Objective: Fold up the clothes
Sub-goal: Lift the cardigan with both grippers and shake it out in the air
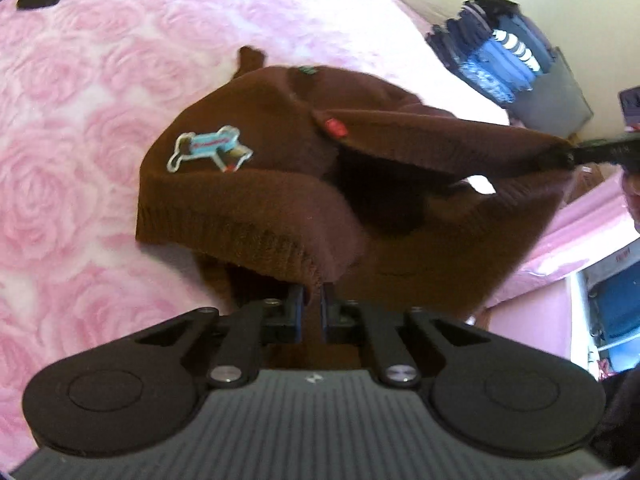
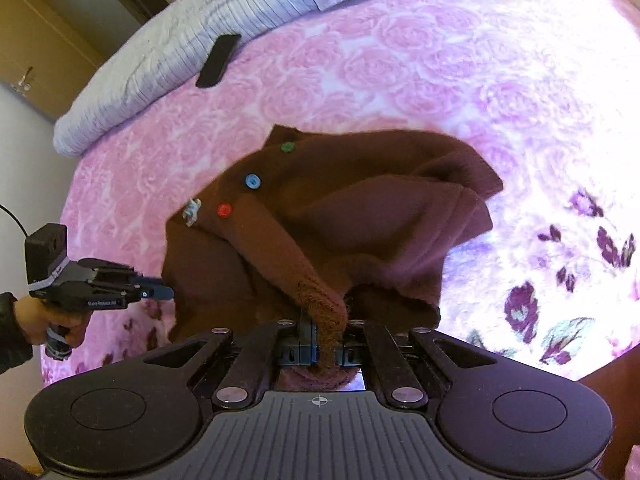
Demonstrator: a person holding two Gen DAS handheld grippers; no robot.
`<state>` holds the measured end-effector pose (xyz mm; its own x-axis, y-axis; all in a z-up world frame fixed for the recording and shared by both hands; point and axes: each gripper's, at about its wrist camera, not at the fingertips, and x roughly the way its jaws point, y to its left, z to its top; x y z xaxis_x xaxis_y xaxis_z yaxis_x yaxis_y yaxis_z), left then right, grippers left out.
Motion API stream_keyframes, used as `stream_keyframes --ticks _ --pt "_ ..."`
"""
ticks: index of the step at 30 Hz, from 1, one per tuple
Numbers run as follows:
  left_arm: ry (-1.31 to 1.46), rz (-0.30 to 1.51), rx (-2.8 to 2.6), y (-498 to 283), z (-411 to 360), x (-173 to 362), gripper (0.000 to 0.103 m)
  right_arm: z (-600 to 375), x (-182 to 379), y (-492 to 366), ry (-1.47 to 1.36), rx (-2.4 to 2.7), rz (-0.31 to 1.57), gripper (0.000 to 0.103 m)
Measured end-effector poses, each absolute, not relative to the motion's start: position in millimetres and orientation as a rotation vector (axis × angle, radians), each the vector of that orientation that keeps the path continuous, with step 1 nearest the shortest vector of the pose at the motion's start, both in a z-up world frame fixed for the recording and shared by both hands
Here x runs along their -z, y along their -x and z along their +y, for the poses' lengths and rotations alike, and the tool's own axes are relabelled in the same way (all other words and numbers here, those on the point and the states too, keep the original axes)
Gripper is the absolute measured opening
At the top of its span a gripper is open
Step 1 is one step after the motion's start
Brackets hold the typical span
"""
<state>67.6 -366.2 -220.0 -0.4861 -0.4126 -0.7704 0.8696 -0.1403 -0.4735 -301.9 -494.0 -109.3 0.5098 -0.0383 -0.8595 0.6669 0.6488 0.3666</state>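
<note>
**Brown cardigan gripped at two edges on a pink bed**

Pink rose-patterned bedspread (image 2: 400,72) underneath, with a grey striped quilt (image 2: 160,56) bunched along the far left edge and a black phone (image 2: 218,61) lying where the two meet. Purple flower print on the near right part of the bedspread. Stacked blue clothes (image 1: 500,64) at far right in the left wrist view.

Brown knit cardigan (image 2: 352,216) near the middle of the bed, partly lifted and rumpled. Green button (image 2: 287,147), blue button (image 2: 252,181) and red button (image 2: 224,210) in a slanting row down the front; light blue patch (image 1: 208,152) just left of them.

Left gripper (image 1: 312,296) clamped on the ribbed hem, jaws nearly together with the knit pinched between them; in the right wrist view, seen at near left, held by a hand (image 2: 40,316) in a dark sleeve.

Right gripper (image 2: 316,328) closed tight on a ribbed strip of the cardigan, which drapes over the jaws toward the camera; in the left wrist view, the same gripper seen at right, pulling the fabric taut above the bed.
</note>
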Motion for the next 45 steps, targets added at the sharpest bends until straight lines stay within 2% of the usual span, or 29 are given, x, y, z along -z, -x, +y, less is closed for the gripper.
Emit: stream_keyframes --ticks 3,4,7,8,14,16,18,19,20,27,33,39,43,45 --pt "-0.596 1.159 1.774 -63.0 -364.2 210.9 0.005 -496.2 95.9 304.9 -0.752 0.489 0.923 0.002" --pt "-0.597 1.155 1.769 -61.9 -364.0 209.8 0.009 -496.9 92.4 306.6 -0.746 0.493 0.917 0.002" --pt "-0.596 1.16 1.747 -59.8 -366.0 219.5 0.043 -496.7 84.1 312.8 -0.732 0.505 0.906 0.002" --pt "-0.594 1.162 1.74 -59.2 -366.8 223.6 0.048 -495.4 83.0 314.4 -0.729 0.508 0.906 0.002" --pt "-0.623 1.172 1.765 -41.8 -378.9 250.3 0.048 -492.2 92.6 320.6 -0.726 0.491 0.927 0.002" --pt "-0.612 1.171 1.775 -35.8 -383.3 254.7 0.043 -491.3 98.8 321.2 -0.729 0.485 0.934 0.002" --pt "-0.59 1.183 1.789 -32.0 -386.0 256.8 0.027 -490.8 104.3 320.8 -0.734 0.479 0.936 0.003" --pt "-0.591 1.184 1.802 -29.6 -386.8 256.5 0.005 -491.3 106.6 321.1 -0.734 0.476 0.938 0.002" --pt "-0.597 1.176 1.815 -27.2 -386.7 254.0 0.001 -491.9 108.1 321.3 -0.734 0.474 0.94 0.002" --pt "-0.5 1.044 1.855 -56.0 -383.4 167.3 0.0 -505.3 78.1 322.3 -0.7 0.506 0.911 0.002" --pt "-0.43 0.785 1.817 -99.7 -439.0 58.2 0.0 -562.2 9.4 292.1 -0.595 0.535 0.7 0.002" --pt "-0.389 0.471 1.725 -103.7 -507.9 -79.4 0.0 -650.1 -87.5 227.9 -0.395 0.4 0.465 0.002" --pt "-0.334 0.302 1.639 -84.7 -514.8 -163.1 0.0 -697.1 -158.9 209.3 -0.287 0.304 0.316 0.002" --pt "-0.307 0.247 1.599 -70.0 -504.0 -188.8 0.0 -711.5 -185.9 214.2 -0.251 0.269 0.262 0.002"
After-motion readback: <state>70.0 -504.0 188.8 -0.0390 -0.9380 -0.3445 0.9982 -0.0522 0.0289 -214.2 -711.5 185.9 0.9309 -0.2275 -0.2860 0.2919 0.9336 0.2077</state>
